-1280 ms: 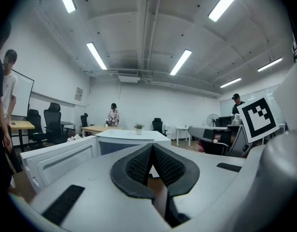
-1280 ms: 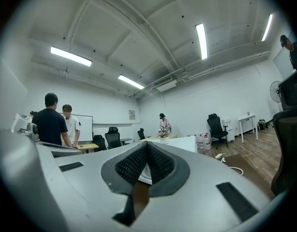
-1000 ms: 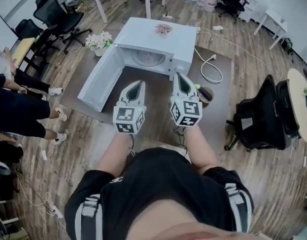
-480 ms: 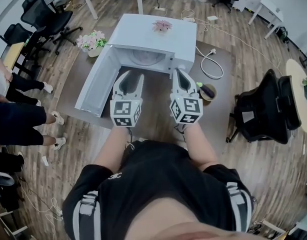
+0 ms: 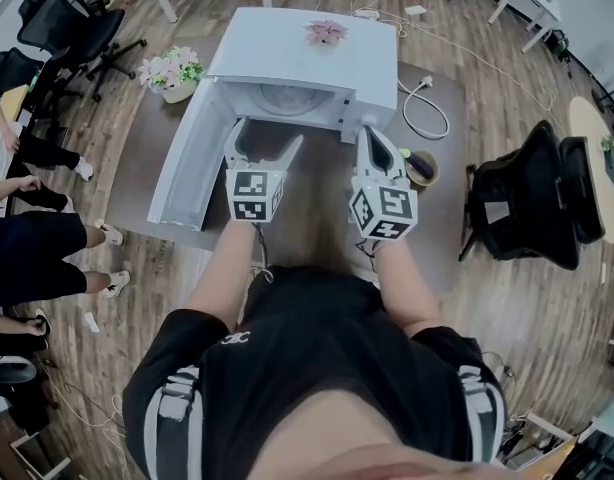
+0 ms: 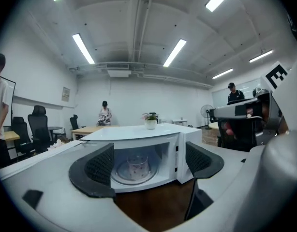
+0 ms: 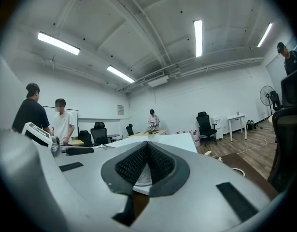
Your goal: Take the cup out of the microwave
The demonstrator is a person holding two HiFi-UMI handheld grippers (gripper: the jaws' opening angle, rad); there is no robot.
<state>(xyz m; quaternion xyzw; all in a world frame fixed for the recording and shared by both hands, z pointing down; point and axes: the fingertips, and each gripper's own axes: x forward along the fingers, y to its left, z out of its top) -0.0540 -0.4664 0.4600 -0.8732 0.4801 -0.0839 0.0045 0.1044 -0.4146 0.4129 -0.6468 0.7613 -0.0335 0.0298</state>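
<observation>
The white microwave (image 5: pixel 302 63) stands on a brown table with its door (image 5: pixel 192 163) swung open to the left. A clear cup (image 6: pixel 138 166) with small dots stands upright on the glass turntable inside, as the left gripper view shows. My left gripper (image 5: pixel 265 148) is in front of the open cavity. Its jaws have just been opening and now stand wide, with nothing between the pads (image 6: pixel 97 170). The cup is still well beyond them. My right gripper (image 5: pixel 369 138) is shut and empty near the microwave's right front corner, pads (image 7: pixel 147 161) pressed together.
A small potted flower (image 5: pixel 325 31) sits on top of the microwave. A bouquet (image 5: pixel 170 71) lies at its left, and a small pot (image 5: pixel 419 168) and a white cable (image 5: pixel 424 108) at its right. A black office chair (image 5: pixel 532 208) stands right. People (image 5: pixel 27 228) stand left.
The left jaws went from shut to wide open. Both grippers moved forward toward the microwave, the left one farther, up to the open cavity.
</observation>
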